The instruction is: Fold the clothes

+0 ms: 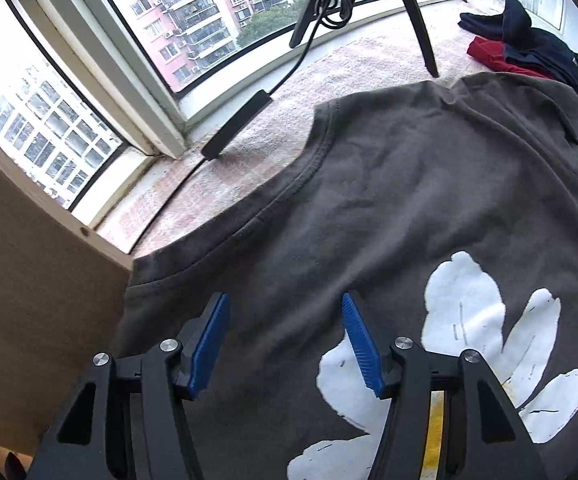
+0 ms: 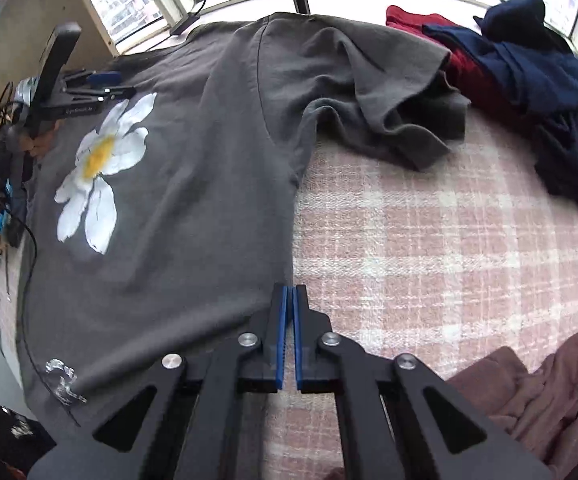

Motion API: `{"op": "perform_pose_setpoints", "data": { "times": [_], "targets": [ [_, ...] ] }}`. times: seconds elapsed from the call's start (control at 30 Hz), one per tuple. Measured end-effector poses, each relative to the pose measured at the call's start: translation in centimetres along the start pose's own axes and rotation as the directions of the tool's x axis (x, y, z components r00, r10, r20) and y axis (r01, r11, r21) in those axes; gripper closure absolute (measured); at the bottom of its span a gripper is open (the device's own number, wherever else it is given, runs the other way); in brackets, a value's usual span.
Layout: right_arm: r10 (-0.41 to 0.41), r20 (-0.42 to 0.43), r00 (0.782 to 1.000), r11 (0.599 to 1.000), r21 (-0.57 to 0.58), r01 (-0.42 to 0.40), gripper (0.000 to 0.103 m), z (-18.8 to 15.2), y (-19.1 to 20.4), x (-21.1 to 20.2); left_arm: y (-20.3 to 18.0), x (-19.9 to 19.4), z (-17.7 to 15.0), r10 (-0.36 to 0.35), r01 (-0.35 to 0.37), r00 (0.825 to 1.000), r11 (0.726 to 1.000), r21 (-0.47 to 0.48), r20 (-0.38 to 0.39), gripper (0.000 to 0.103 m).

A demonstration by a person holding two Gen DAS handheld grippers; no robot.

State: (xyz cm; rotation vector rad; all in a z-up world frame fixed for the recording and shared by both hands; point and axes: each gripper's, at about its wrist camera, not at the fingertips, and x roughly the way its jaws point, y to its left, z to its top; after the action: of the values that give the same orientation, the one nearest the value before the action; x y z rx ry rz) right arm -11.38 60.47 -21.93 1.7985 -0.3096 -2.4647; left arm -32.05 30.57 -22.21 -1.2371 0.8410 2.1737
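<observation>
A dark grey T-shirt [image 1: 409,200] with a white daisy print [image 2: 97,168] lies spread on a pink plaid blanket [image 2: 429,240]. Its right sleeve [image 2: 377,100] is crumpled. My left gripper [image 1: 285,298] hovers open over the shirt just below the collar seam, blue pads wide apart with only flat cloth beneath. The right wrist view shows it at the shirt's far left [image 2: 117,84]. My right gripper [image 2: 290,289] is shut, its tips right on the shirt's side edge near the hem, pinching the cloth there.
Red [image 2: 465,76] and navy [image 2: 549,76] garments are piled at the back right. A mauve cloth [image 2: 537,392] lies at the near right. Tripod legs [image 1: 417,16] and a black cable with adapter [image 1: 237,124] stand by the window. A wooden panel [image 1: 29,280] rises at the left.
</observation>
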Motion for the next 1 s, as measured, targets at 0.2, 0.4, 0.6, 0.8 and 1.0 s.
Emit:
{"op": "perform_pose_setpoints", "data": {
  "times": [0.2, 0.4, 0.6, 0.8, 1.0],
  "targets": [
    [0.018, 0.038, 0.999, 1.000, -0.015, -0.018, 0.063, -1.3, 0.9, -2.0, 0.9, -5.5, -4.9, -0.081, 0.082, 0.996, 0.996, -0.034, 0.031, 0.058],
    [0.031, 0.047, 0.998, 1.000, 0.004, -0.031, 0.075, -6.4, 2.0, -2.9, 0.8, -7.6, -11.7, -0.265, 0.263, 0.964, 0.959, -0.103, -0.005, 0.058],
    [0.043, 0.004, 0.999, 0.999, -0.030, -0.043, 0.090, -9.5, 4.4, -1.8, 0.4, -5.5, -15.3, -0.156, 0.148, 0.985, 0.983, -0.112, -0.067, 0.053],
    [-0.044, -0.047, 0.998, 0.995, -0.088, 0.040, 0.092, -9.3, 4.9, -2.7, 7.1, -7.5, -19.1, 0.135, -0.174, 0.976, 0.954, -0.243, -0.170, 0.068],
    [0.057, 0.092, 0.994, 0.979, -0.202, -0.038, 0.089, -3.8, 9.9, -8.8, 9.2, -16.8, -26.2, 0.059, -0.081, 0.996, 0.882, -0.465, -0.062, 0.062]
  ]
}}
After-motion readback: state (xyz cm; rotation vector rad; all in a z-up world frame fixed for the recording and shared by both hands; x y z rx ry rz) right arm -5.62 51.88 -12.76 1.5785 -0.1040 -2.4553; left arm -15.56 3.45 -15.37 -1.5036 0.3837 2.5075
